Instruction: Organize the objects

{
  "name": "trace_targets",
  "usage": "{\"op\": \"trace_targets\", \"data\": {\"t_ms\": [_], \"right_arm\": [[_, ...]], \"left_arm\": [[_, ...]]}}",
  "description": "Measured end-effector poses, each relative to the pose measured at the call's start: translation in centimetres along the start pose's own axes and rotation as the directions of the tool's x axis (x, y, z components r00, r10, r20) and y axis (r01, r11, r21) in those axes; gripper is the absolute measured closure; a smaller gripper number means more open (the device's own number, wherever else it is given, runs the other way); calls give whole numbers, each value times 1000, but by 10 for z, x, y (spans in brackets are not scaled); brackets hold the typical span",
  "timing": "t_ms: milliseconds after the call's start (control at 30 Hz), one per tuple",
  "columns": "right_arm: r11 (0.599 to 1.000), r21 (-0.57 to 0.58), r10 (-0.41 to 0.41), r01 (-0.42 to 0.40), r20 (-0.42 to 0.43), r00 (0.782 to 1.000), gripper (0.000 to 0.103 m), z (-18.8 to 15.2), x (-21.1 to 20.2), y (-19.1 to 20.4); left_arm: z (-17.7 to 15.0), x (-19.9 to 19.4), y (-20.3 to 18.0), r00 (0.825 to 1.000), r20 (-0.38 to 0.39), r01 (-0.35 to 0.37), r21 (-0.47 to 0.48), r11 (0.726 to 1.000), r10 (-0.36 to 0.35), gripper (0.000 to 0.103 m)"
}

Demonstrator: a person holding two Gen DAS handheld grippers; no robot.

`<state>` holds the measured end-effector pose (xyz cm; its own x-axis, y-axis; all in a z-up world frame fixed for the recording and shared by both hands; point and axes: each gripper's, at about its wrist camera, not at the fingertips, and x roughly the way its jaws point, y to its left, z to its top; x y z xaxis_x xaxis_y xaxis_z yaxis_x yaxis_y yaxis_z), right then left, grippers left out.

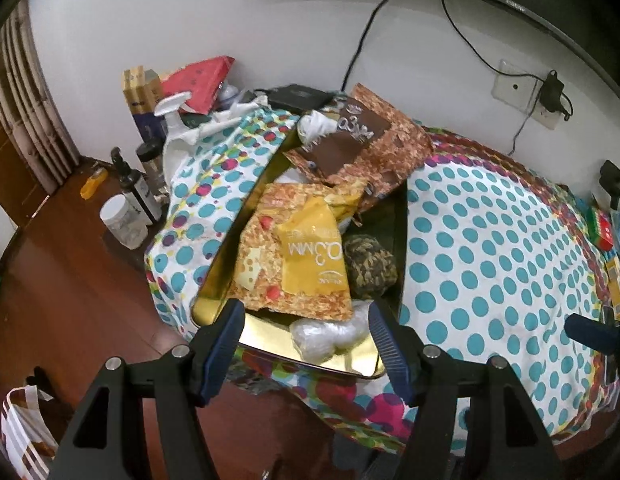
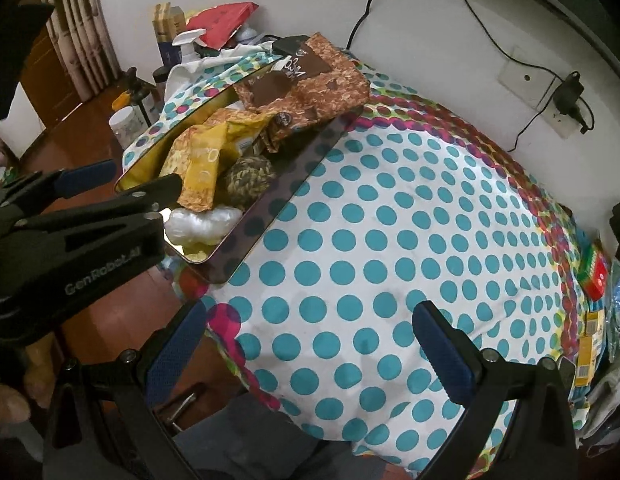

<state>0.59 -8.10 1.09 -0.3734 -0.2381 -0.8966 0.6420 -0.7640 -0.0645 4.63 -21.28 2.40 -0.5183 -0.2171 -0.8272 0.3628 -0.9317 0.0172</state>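
Note:
A long gold-lined tin (image 1: 223,236) lies on a polka-dot cloth (image 1: 490,240). In it are a yellow snack packet (image 1: 310,252), a brown snack packet (image 1: 362,140), a braided rope ball (image 1: 370,264) and a wad of clear plastic (image 1: 330,332). My left gripper (image 1: 305,344) hangs open over the tin's near end, with the plastic wad just beyond its blue pads and nothing held. In the right wrist view the tin (image 2: 277,200) is at upper left with the left gripper (image 2: 125,180) beside it. My right gripper (image 2: 310,352) stands open above bare cloth (image 2: 390,220).
Bottles (image 1: 137,188), a white jar (image 1: 123,220), a spray bottle (image 1: 173,116), boxes and a red packet (image 1: 197,80) crowd the far left corner. A charger (image 1: 550,92) hangs in a wall socket. Small boxes (image 2: 594,276) line the cloth's right edge. A plastic bag (image 1: 21,432) lies on the wooden floor.

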Motion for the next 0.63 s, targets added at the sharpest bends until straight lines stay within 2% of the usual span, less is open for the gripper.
{"op": "trace_targets", "data": {"t_ms": [167,300,367,633], "right_arm": [[1000,-17,7,-7,-19,1000,0,-2,4,5],[1000,-15,16,-16,-29,999,0,-3,7,5],[1000,-15,16,-17,-30,999,0,-4,8,5],[1000,-19,9,-10,-29,1000,0,-3,9,6]], "left_arm": [[0,0,-2,999,10,-47,16,999,47,37],[-1,-2,1,1000,16,8,-2,1000,-8,37],[-1,-4,-1,999,31,-11,12,1000,10,37],[-1,-6,-5,999,25,28,13,1000,-29,37]]}}
